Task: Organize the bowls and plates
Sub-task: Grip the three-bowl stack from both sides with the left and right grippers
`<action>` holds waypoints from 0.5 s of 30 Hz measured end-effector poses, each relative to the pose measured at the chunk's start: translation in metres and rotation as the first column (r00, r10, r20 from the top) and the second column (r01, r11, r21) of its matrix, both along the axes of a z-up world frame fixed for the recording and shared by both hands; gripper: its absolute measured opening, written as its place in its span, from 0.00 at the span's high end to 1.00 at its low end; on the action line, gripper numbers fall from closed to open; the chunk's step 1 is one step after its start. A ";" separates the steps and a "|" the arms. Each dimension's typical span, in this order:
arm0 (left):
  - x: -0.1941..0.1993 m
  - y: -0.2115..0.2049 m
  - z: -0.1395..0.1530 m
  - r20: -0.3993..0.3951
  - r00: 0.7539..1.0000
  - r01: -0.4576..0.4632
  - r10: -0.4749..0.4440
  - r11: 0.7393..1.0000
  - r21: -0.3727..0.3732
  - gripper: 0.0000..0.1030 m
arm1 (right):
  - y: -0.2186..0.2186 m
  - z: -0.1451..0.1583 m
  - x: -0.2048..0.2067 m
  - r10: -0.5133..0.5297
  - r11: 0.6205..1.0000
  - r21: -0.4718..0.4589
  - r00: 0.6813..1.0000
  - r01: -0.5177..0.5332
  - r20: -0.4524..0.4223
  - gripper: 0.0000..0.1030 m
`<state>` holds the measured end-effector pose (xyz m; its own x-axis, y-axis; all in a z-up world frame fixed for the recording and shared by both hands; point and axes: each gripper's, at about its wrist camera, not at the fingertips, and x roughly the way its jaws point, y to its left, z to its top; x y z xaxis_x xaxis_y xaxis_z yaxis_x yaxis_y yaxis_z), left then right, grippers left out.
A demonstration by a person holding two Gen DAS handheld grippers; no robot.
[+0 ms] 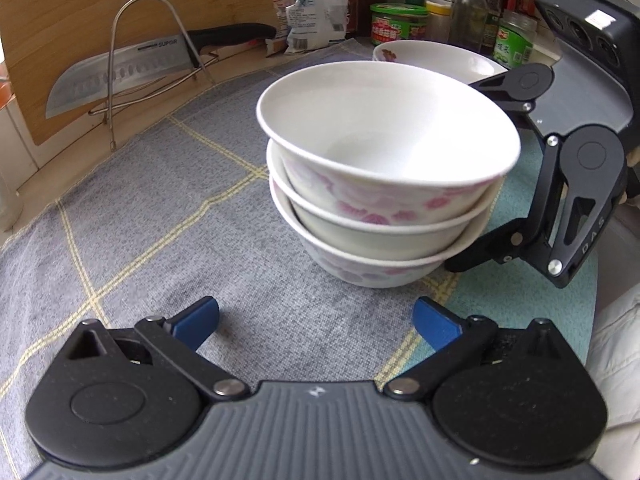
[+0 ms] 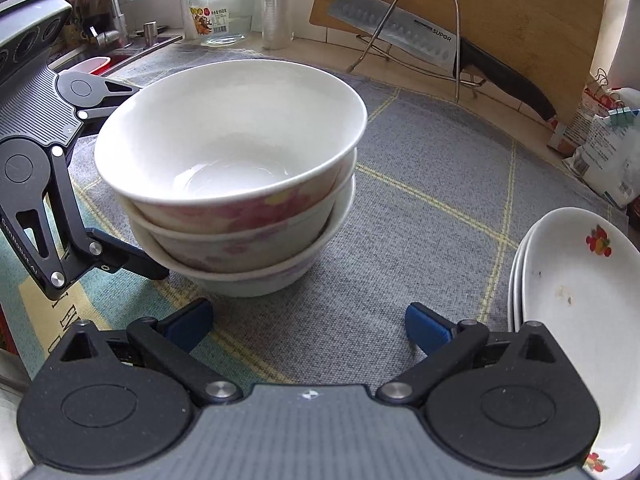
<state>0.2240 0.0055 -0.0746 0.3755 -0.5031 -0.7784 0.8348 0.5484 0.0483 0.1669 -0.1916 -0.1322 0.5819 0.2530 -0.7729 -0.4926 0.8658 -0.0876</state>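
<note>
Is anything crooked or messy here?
Yes. The top bowl sits tilted in the bowl stack instead of nesting level. The top plate of the pile at the right has small brownish specks on it. Nothing looks spilled or broken.

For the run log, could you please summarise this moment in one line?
bowls: three nested on mat | plates: stacked | left hand-held gripper: open | right hand-held gripper: open

Both grippers hang low, facing each other from opposite sides. The left gripper (image 1: 316, 322) has its blue-padded jaws spread wide, holding nothing. The right gripper (image 2: 308, 324) is likewise spread wide and holds nothing
</note>
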 end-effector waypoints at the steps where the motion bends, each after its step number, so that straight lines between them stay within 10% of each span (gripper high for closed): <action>1: 0.000 -0.001 0.000 0.010 1.000 0.028 -0.028 1.000 -0.001 0.00 | 0.000 0.000 0.000 -0.003 1.000 -0.001 1.000 0.003 -0.001 0.00; 15: 0.019 -0.016 -0.002 -0.001 0.965 0.263 -0.263 0.964 -0.028 0.00 | 0.006 0.003 0.006 -0.032 0.999 -0.020 0.999 0.031 -0.032 0.00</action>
